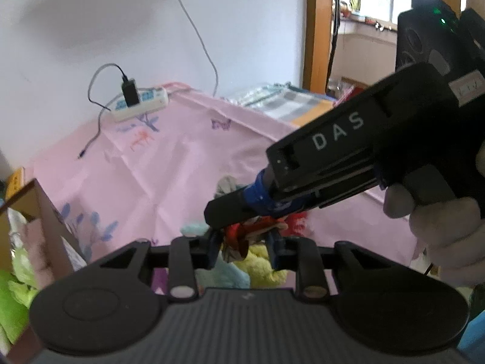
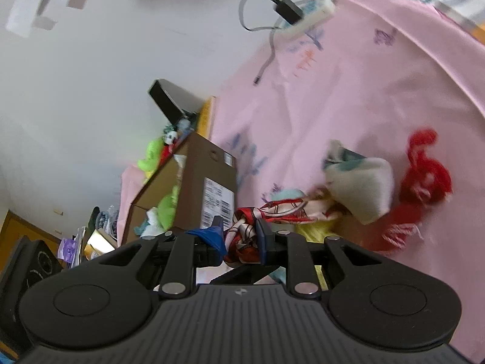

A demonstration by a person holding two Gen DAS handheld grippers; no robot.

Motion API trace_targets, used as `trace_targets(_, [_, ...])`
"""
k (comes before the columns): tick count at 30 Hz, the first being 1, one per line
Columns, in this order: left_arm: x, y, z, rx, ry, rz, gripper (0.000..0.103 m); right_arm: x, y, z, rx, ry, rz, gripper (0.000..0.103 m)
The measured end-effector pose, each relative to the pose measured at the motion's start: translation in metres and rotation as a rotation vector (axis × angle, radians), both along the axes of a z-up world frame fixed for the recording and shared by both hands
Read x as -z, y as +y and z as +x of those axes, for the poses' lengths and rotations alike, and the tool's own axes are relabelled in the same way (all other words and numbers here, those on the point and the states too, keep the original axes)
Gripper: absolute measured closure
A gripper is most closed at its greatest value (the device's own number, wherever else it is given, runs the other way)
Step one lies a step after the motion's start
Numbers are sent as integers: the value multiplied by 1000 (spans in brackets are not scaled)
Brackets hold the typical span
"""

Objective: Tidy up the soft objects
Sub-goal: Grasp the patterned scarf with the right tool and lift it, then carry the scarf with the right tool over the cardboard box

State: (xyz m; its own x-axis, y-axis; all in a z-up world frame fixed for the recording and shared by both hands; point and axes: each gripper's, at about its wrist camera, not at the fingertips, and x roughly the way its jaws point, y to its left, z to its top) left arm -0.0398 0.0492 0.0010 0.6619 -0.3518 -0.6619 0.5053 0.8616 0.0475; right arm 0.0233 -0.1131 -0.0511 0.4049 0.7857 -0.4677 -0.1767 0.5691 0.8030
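Pink cloth (image 1: 188,163) under soft toys; both grippers (image 1: 245,248) (image 2: 242,239) clamped on red scarf (image 2: 272,209).

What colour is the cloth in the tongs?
Red and white patterned scarf, clearest in the right wrist view.

The left wrist view looks forward and downward over its own claw (image 1: 245,250) across the pink cloth (image 1: 169,163) toward the white wall, with the power strip (image 1: 141,104) at eleven o'clock. The right wrist view sits close above the cloth too, tilted, so the power strip (image 2: 306,15) lies at one o'clock. Both views share the cloth, the cardboard box (image 2: 194,188) and the red patterned scarf (image 2: 257,227), seen near.
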Motion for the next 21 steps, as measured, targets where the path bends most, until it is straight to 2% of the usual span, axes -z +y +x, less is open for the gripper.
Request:
trace_targets(12, [-51, 48, -15, -104, -170, -51, 77, -58, 40, 3, -58, -198, 58, 99])
trace_targets(21, [-71, 101, -31, -228, -258, -28, 77, -84, 101, 6, -159, -312, 81, 98])
